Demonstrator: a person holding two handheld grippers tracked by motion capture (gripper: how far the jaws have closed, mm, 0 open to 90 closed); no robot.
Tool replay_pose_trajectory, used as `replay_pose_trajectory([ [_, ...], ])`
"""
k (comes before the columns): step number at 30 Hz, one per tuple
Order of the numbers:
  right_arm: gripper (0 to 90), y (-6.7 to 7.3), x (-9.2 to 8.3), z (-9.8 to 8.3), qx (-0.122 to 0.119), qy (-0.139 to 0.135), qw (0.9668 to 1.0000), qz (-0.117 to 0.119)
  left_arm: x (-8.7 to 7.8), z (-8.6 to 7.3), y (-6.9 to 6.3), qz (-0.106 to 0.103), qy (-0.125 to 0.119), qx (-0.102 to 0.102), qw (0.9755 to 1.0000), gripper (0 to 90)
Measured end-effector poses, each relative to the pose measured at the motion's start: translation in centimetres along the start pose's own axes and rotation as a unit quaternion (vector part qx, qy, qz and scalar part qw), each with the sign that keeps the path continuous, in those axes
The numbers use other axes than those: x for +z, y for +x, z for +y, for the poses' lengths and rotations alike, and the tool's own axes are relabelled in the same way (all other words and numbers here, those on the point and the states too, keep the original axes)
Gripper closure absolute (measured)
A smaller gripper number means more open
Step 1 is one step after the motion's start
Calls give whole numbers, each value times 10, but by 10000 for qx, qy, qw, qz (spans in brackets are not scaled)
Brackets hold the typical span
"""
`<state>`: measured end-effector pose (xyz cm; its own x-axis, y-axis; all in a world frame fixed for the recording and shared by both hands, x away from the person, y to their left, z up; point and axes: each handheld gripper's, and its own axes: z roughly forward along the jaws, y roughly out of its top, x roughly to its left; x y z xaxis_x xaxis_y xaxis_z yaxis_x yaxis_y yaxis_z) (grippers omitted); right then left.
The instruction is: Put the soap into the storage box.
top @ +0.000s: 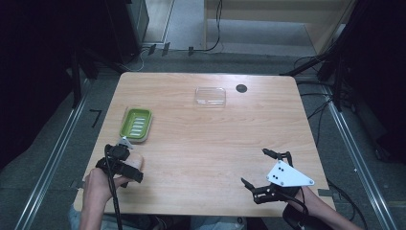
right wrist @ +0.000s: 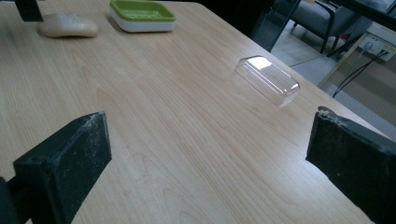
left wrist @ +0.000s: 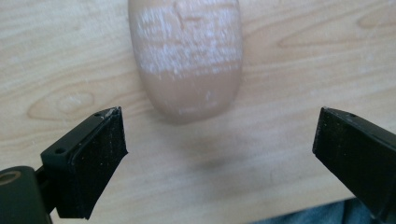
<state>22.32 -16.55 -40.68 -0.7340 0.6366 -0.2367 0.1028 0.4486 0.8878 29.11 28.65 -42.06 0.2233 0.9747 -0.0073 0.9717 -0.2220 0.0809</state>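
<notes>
A tan soap bar (left wrist: 187,60) with a whitish, dried top lies on the wooden table (top: 201,143). My left gripper (left wrist: 219,140) hangs over its near end, jaws open and nothing between them. In the high view that left gripper (top: 123,165) is at the table's front left, with the soap bar (top: 136,160) beside it. A green soap dish (top: 136,124) on a white base sits just beyond. My right gripper (top: 253,166) is open at the front right, holding nothing. The right gripper view looks between its wide-apart jaws (right wrist: 210,149) at the soap bar (right wrist: 67,25) and the dish (right wrist: 142,14).
A clear plastic lid (top: 210,96) lies near the table's far edge, with a round black grommet hole (top: 241,88) to its right. The same clear lid (right wrist: 267,80) appears in the right gripper view. Cables and dark stands ring the table on the floor.
</notes>
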Motion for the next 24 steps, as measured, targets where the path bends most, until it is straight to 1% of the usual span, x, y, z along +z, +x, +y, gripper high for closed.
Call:
replay_pose_trajectory([
  [4, 0, 0, 0, 0, 8, -2, 10000, 2, 4, 5, 2, -4, 38, -36, 10000, 29],
  [7, 0, 0, 0, 0, 6, -5, 10000, 1, 8, 11, 6, 2, 33, -124, 9999, 22],
  [14, 0, 0, 0, 0, 3, -3, 10000, -3, 15, 19, 7, 17, 25, -160, 9999, 17],
  [18, 0, 0, 0, 0, 17, -3, 10000, 1, 19, 27, 8, 50, 61, -195, 9998, 29],
  [24, 0, 0, 0, 0, 28, -7, 10000, -6, 22, 32, 6, 91, 70, -217, 9997, 70],
])
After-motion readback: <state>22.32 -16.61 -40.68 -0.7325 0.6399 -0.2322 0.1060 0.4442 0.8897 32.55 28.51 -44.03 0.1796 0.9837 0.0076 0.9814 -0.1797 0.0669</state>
